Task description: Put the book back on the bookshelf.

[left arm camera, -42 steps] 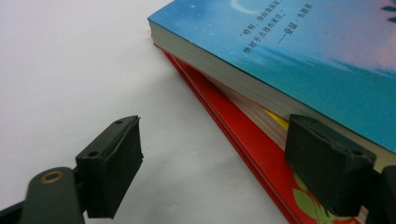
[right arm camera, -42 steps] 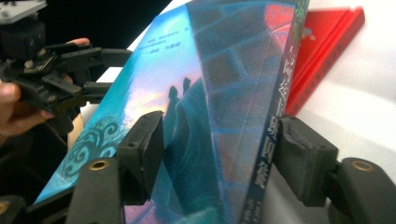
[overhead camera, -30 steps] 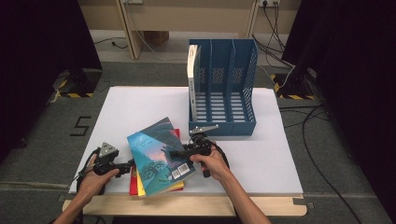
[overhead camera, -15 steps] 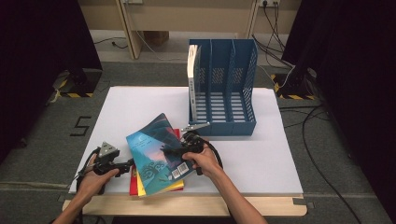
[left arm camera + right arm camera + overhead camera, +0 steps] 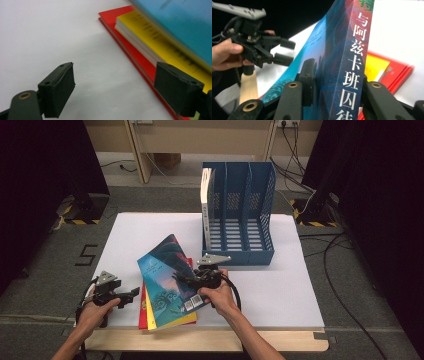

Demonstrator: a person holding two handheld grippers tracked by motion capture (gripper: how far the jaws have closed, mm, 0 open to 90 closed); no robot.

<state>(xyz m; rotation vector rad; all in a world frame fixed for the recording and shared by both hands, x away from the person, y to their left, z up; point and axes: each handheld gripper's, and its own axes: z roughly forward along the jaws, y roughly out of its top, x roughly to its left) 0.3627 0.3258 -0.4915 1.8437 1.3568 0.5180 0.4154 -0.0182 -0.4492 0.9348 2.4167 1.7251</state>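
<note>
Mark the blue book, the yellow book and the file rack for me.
blue book (image 5: 167,272), high view, middle of its front cover.
yellow book (image 5: 150,37), left gripper view, its cover near the spine edge.
file rack (image 5: 239,257), high view, its low front wall.

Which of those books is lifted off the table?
The blue book, clamped at its spine by the right gripper; the yellow book and red book lie flat.
</note>
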